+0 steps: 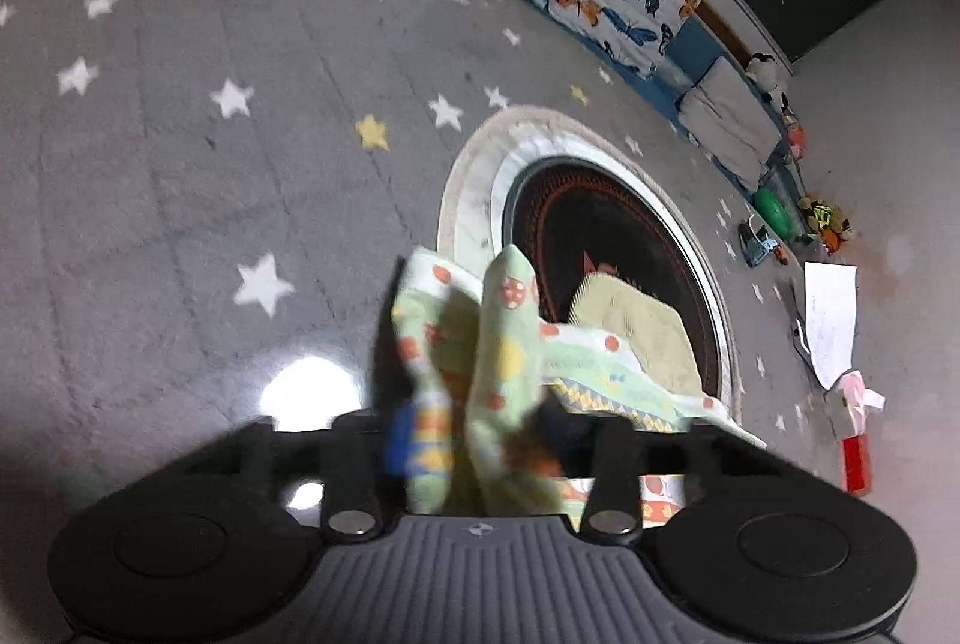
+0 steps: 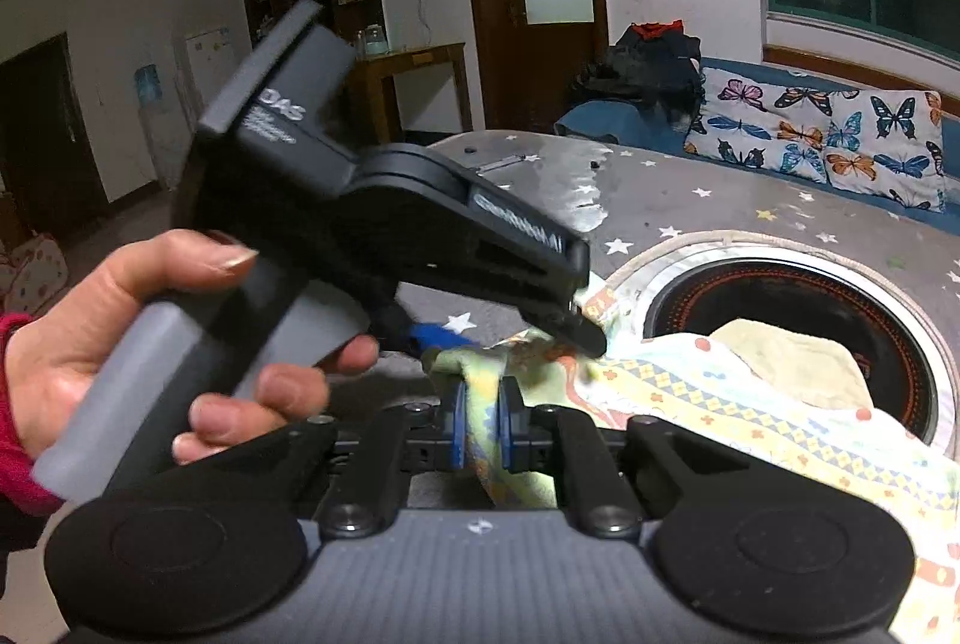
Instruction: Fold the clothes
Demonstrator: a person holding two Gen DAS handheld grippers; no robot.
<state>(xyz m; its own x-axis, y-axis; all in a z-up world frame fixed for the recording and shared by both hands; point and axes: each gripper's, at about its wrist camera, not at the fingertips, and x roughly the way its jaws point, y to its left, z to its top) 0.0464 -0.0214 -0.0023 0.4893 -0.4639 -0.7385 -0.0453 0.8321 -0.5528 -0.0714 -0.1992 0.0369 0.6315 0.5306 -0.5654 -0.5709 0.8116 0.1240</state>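
A patterned green cloth (image 2: 720, 404) hangs bunched between both tools above a star-print table (image 1: 180, 164) with a round black burner. The right gripper (image 2: 480, 428) is clamped on one fold; the left gripper (image 1: 474, 422) pinches another beside it. Judged mid-fold: next, lower it flat.

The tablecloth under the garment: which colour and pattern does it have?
The tablecloth is grey with white stars and a few yellow ones, clearest in the left wrist view.
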